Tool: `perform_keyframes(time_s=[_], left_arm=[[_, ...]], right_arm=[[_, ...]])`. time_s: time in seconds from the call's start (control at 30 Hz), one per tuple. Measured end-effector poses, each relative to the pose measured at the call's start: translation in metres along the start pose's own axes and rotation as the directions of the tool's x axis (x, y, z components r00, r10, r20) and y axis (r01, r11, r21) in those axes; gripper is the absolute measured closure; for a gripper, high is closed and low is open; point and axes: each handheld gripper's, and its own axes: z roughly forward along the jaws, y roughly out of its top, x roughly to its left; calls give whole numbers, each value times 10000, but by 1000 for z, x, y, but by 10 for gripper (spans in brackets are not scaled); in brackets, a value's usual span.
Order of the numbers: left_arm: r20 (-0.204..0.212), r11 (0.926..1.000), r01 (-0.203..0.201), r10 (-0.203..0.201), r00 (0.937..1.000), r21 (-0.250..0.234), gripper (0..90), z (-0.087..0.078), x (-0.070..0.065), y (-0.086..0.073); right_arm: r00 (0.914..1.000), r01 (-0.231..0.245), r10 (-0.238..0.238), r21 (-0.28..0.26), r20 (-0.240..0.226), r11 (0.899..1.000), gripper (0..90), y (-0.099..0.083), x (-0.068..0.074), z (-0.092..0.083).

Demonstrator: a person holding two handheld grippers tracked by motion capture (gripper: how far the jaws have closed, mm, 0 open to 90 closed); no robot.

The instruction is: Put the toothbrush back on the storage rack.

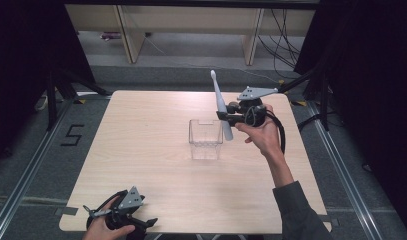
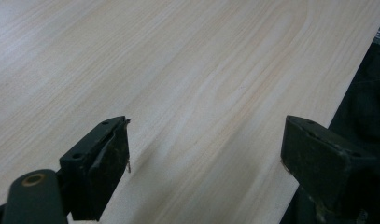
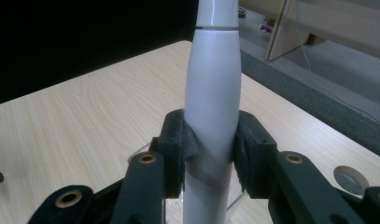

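Right gripper point(image 1: 226, 116) clamps a white electric toothbrush point(image 1: 220, 102) by the thick part of its handle, jaws closed onto it from both sides; in the right gripper view the pads point(image 3: 178, 140) press flat against the white body point(image 3: 213, 107) with no gap. It holds the brush almost upright, brush head far and up, lower end hanging just beside the right wall of a clear plastic container point(image 1: 206, 139) that stands near the middle of the wooden table point(image 1: 141, 150). That posture looks chosen: gripped mid-handle and kept near vertical, the toothbrush can be lowered end-first into the open-topped box, so my reading is that the work in hand is standing it inside. At this moment the lower end seems to sit over or against the right rim rather than inside, though the clear wall makes that hard to tell. The person's right hand point(image 1: 258, 131) wraps the gripper body from the right side of the table.

Left gripper point(image 1: 122, 216) rests at the near left edge of the table, well apart from the container. Its jaws stand wide apart in the left gripper view, with bare tabletop point(image 2: 201, 84) between them and nothing held, which suits a hand waiting out of the way.
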Motion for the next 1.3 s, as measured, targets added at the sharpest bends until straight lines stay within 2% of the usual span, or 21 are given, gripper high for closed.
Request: perform_keyframes(time_s=[0.03, 0.13, 0.17, 0.27, 0.3, 0.37, 0.4, 0.43, 0.47, 0.5, 0.53, 0.67, 0.7, 0.77, 0.87, 0.9, 0.97, 1.0, 1.1, 1.2, 1.3], left_arm=[[0, 10000, -1, 1, 10000, -1, 148, 0, 0, 0], [15, 10000, 61, -61, 10000, 7, 148, 0, 0, 0], [5, 10000, -40, 40, 10000, 10, 148, 0, 0, 0], [-26, 10000, -8, 8, 10000, -33, 148, -1, 0, 0], [-22, 10000, -7, 6, 10000, -33, 148, -1, 0, 0], [0, 10000, -29, 29, 10000, -17, 147, -1, 0, 0], [-3, 10000, -68, 68, 10000, 13, 148, -1, 0, 0], [-1, 9999, 141, -141, 9999, -27, 148, 0, -1, 0], [-1, 9999, 141, -141, 9999, -27, 148, 0, -1, 0], [20, 10000, -57, 57, 10000, -15, 148, -1, 0, 0], [20, 10000, -57, 57, 10000, -15, 148, -1, 0, 0], [10, 10000, -41, 41, 10000, -46, 148, -1, 0, 0], [13, 10000, -29, 29, 10000, -53, 148, -1, 0, 0], [29, 10000, -43, 43, 10000, -42, 148, -1, 0, 0], [33, 10000, -39, 39, 10000, -60, 148, -1, 0, 0], [36, 10000, -44, 44, 10000, -53, 148, -1, 0, 0], [45, 10000, -36, 36, 10000, -44, 148, -1, -1, 0], [51, 10000, -30, 30, 10000, -45, 148, -1, -1, 0], [64, 10000, -32, 33, 10000, -63, 147, -1, -1, 0], [66, 10000, -30, 30, 10000, -59, 148, -1, -1, 0], [72, 10000, -24, 24, 10000, -58, 148, -1, -1, 0]], right_arm=[[9999, -123, 123, 42, -71, 9999, 667, 1, 1, 1], [10000, 56, -57, -66, -54, 10000, 667, 3, 1, 6], [9999, -129, 128, -57, -93, 9999, 667, 5, 3, 10], [9997, -120, 121, 33, -225, 9999, 667, 7, 4, 14], [9998, 87, -87, -5, -202, 10000, 667, 8, 3, 15], [9995, -129, 131, 64, -290, 9999, 667, 9, 6, 20], [9995, -40, 41, 30, -302, 10000, 667, 10, 5, 22], [9998, 9, -8, 41, -221, 10000, 667, 10, 4, 23], [9998, 9, -8, 41, -221, 10000, 667, 10, 4, 23], [9994, -107, 106, -58, -325, 9999, 668, 11, 4, 27], [9994, -107, 106, -58, -325, 9999, 668, 11, 4, 27], [9996, -127, 130, 136, -253, 9998, 667, 12, 4, 30], [9997, 15, -11, 153, -236, 9999, 668, 13, 3, 34], [9993, -245, 249, 155, -266, 9996, 667, 13, 5, 37], [9997, -22, 26, 184, -226, 9998, 667, 13, 2, 41], [9995, -184, 192, 323, -253, 9993, 667, 13, 3, 41], [9996, -165, 169, 200, -219, 9997, 667, 12, 4, 45], [9995, -134, 144, 347, -297, 9993, 667, 12, 3, 46], [9994, -241, 252, 493, -231, 9985, 667, 10, 4, 52], [9996, -58, 71, 510, -261, 9987, 667, 7, 2, 56], [9996, -137, 153, 631, -246, 9979, 667, 5, 3, 59]])
